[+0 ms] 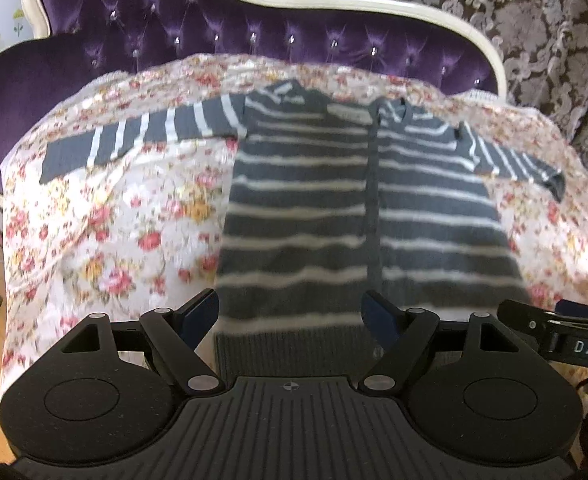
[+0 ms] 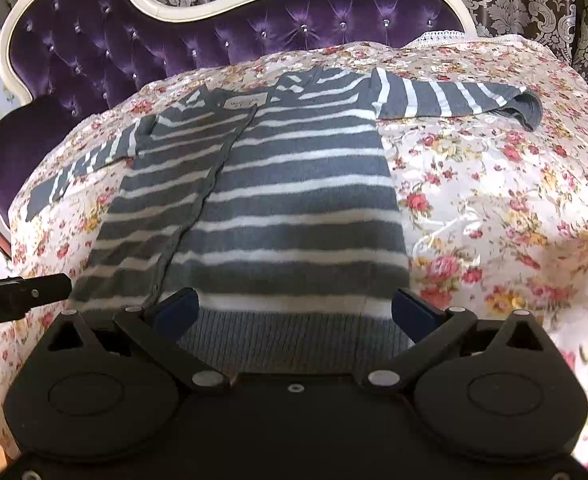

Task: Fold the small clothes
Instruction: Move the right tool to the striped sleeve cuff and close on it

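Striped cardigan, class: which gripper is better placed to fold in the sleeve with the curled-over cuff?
Probably right: the right gripper hangs open over the cardigan's hem on that sleeve's side.

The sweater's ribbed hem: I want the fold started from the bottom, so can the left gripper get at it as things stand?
Probably yes. The left gripper is open over the hem of the sweater, and nothing lies between them.

A grey knitted cardigan with white stripes [image 1: 334, 200] lies flat, sleeves spread, on a floral bedspread [image 1: 113, 220] before a purple tufted headboard [image 1: 213, 32]. The left gripper [image 1: 291, 316] hovers wide apart over its ribbed hem.
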Tool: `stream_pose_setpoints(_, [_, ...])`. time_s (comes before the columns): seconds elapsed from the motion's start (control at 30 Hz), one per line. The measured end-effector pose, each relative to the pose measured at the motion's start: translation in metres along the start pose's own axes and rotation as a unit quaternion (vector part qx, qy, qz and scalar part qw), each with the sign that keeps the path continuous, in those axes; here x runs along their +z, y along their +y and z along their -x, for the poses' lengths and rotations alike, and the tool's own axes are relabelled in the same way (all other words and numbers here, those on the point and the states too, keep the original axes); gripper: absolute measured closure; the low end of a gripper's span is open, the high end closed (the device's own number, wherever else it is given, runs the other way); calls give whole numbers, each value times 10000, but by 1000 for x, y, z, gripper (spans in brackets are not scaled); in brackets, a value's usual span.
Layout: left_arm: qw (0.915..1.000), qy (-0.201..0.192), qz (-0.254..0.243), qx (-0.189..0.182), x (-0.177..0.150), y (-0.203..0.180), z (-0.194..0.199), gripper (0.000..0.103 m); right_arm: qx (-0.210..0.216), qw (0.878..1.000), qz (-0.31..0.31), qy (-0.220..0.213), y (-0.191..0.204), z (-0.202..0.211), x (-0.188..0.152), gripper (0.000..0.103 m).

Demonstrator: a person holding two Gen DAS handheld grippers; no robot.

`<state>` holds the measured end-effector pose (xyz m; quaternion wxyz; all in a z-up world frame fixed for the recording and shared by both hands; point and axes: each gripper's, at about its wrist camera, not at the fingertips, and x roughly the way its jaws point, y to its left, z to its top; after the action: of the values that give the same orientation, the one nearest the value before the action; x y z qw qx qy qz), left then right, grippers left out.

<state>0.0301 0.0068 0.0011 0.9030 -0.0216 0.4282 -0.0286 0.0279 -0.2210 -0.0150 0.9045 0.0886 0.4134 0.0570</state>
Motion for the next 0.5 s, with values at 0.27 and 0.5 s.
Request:
stream_pose_setpoints(0.27, [9992, -385, -2, -125, 31, 5, -2, 26, 329, 9981, -493, -164, -24, -10, 33, 1])
stream_pose_setpoints(0.5, [9960, -818, 61, -355, 60, 8, -5, 26, 695, 9887, -1311, -224, -64, -28, 67, 1])
